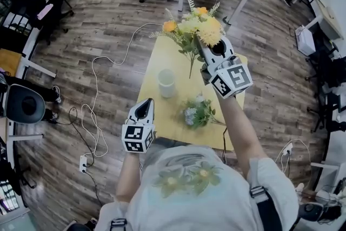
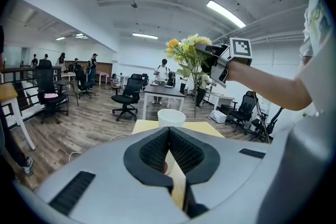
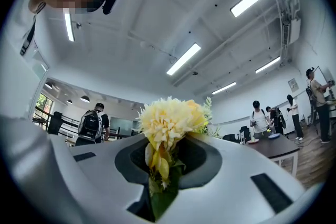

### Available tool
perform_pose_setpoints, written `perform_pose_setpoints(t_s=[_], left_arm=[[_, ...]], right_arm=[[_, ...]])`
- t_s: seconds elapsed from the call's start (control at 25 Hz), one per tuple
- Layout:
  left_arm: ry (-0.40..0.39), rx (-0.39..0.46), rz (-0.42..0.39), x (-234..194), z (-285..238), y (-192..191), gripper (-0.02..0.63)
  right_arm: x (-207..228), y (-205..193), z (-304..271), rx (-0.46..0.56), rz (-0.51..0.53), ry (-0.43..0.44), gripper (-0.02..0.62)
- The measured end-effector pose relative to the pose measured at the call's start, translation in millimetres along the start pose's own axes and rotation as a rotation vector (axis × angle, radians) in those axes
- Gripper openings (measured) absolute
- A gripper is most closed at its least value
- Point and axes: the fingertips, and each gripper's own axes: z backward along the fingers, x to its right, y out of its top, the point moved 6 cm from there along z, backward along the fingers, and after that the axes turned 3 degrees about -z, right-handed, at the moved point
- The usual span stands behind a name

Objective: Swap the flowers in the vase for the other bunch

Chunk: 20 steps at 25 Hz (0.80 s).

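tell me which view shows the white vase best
The head view: the white vase stands whole on the yellow table, mouth open to the camera. The left gripper view shows just its top above the fingers. The right gripper view, full of yellow flowers, misses it.

Count off the head view, as I read it.

- Yellow table (image 1: 157, 57): one.
- Flower bunches: two.
  - yellow-and-orange bunch (image 1: 197, 27), over the table's far edge
  - pale blue-and-white bunch (image 1: 198, 112), lying toward the near right corner
- White vase (image 1: 166, 83): one, by the left edge.
- Grippers: two, left gripper (image 1: 146, 103) and right gripper (image 1: 204, 51).
- Floor power strip (image 1: 84, 162): one.
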Motion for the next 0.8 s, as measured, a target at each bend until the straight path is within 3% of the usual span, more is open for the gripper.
perform_pose_setpoints(t_s=[0.32,0.8], left_arm=[[0.020,-0.001,0.010,-2.7,4.5,4.8,0.017],[0.061,-0.008,0.028,-10.5,12.2,-2.7,0.017]], right_arm=[[-21.6,36.6,-14.8,0.091,0.028,0.079,0.095],[-49.9,45.5,-32.3,0.146,-0.008,0.181,0.095]])
